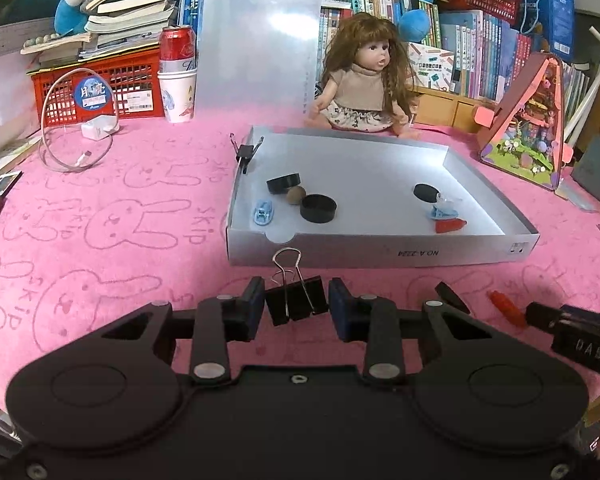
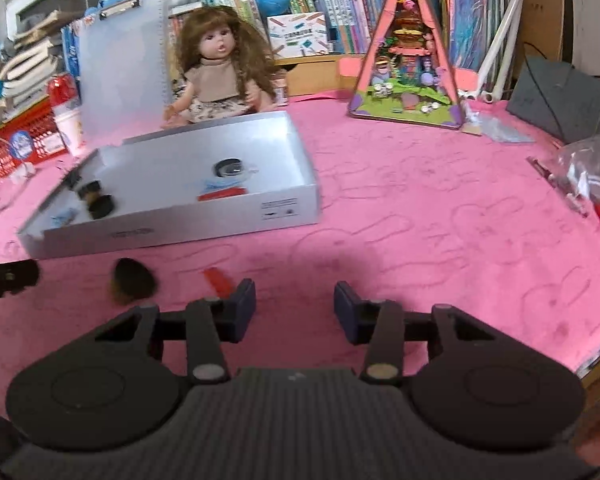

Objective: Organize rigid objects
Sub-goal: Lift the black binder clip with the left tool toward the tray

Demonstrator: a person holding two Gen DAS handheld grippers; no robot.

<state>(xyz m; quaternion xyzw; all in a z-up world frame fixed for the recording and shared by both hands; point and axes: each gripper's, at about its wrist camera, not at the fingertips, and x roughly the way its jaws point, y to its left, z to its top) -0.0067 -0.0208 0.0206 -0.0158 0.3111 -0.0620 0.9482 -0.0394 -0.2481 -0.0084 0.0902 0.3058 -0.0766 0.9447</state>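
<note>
A black binder clip lies on the pink cloth between the fingers of my left gripper; small gaps show on both sides, so the jaws are open around it. A white tray just beyond holds black caps, a brown ball, blue clips and a red piece. A red piece and a dark lid lie on the cloth to the right. My right gripper is open and empty over the cloth, near the red piece and dark lid.
A doll sits behind the tray. A clipboard, red basket, can and paper cup stand at the back left. A cable lies left. A pink toy house and plastic bag are at right.
</note>
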